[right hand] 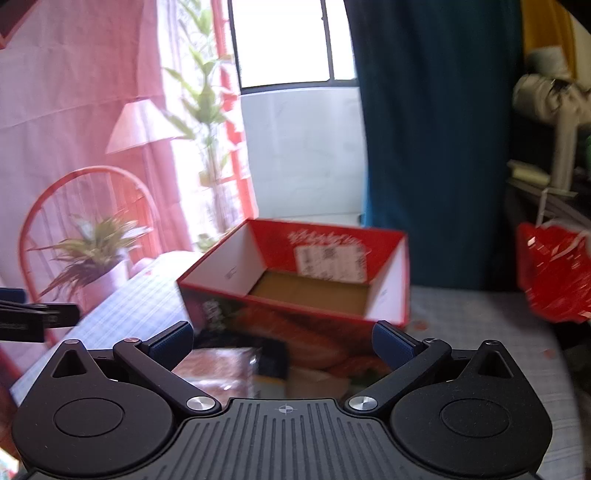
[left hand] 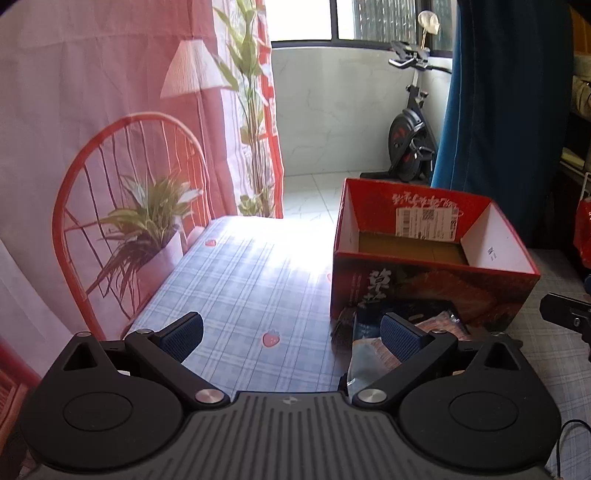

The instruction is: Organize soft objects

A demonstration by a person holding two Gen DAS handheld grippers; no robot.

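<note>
Fingers (left hand: 183,334) spread; red box (left hand: 432,258) holds nothing visible.

- Pink printed backdrop cloth (left hand: 92,110) hangs left
- Bright window (left hand: 332,18) behind
- Teal curtain (left hand: 498,92) right
- Exercise bike (left hand: 410,140) on pale tiled floor (left hand: 314,192)

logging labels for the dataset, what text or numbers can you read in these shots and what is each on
"草" on the front of the red box; the white character below it is cut off.
White brush script on the box's inner back wall: not legible.
Shipping label with barcode and QR code: too small to read.
Small print on the box's inner right wall: too small.
Packets before the box: no readable text.
</note>
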